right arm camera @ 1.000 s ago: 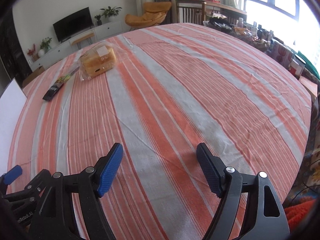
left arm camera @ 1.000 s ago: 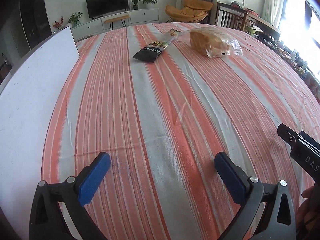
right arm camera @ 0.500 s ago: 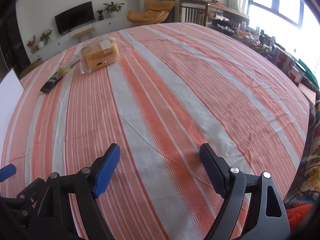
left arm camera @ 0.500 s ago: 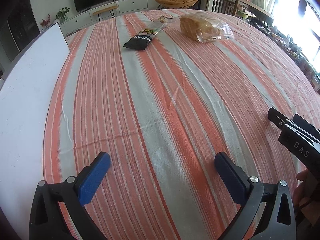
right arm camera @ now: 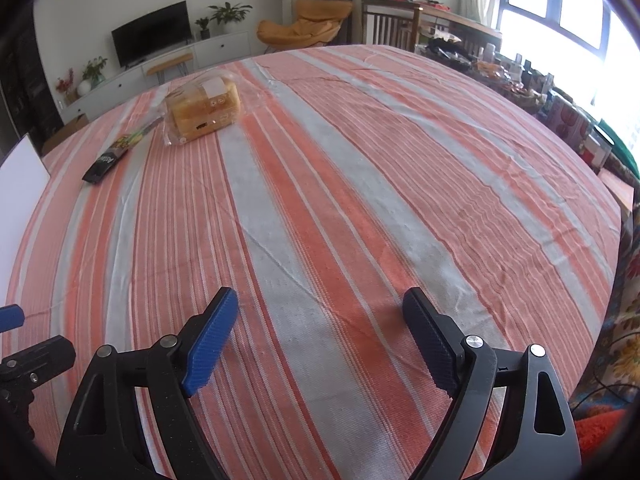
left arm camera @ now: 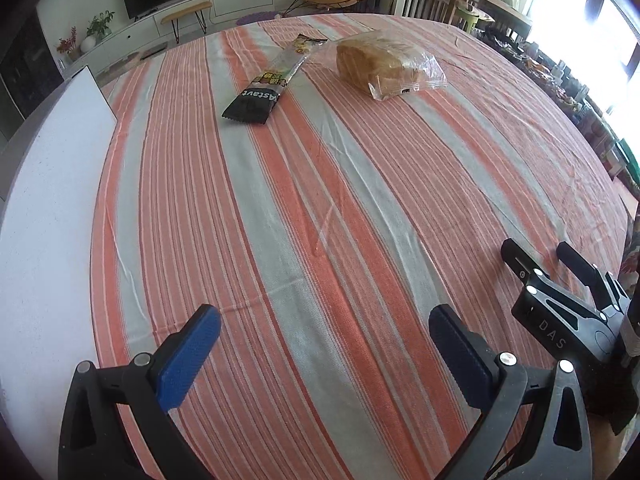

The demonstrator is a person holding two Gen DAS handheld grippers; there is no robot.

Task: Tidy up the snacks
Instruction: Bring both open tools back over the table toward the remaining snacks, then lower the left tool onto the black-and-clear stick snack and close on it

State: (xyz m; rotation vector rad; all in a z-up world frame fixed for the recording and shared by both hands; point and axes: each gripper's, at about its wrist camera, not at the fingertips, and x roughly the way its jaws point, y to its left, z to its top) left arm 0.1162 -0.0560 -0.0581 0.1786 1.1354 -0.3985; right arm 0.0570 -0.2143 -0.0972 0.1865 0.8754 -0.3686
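Since a second ago, both views pushed forward over the striped tablecloth (left arm camera: pixel 320 208); snacks now larger and nearer, so approach judged under way, nothing gripped yet. Left gripper (left arm camera: pixel 324 344) spread wide and empty; right gripper (right arm camera: pixel 320 336) also spread wide and empty. Black snack packet (left arm camera: pixel 266 88) far ahead of left fingers, slightly left of centre. Bagged bread (left arm camera: pixel 384 66) just right of packet, apart from it; from right fingers, far ahead and to left (right arm camera: pixel 204 110). White board (left arm camera: pixel 48 200) left of left fingers.

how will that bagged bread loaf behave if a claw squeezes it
The bagged bread loaf probably squashes easily, since it looks soft. Its loose clear plastic, bunched at one end, may slip or crinkle. It likely feels light for its bulk.
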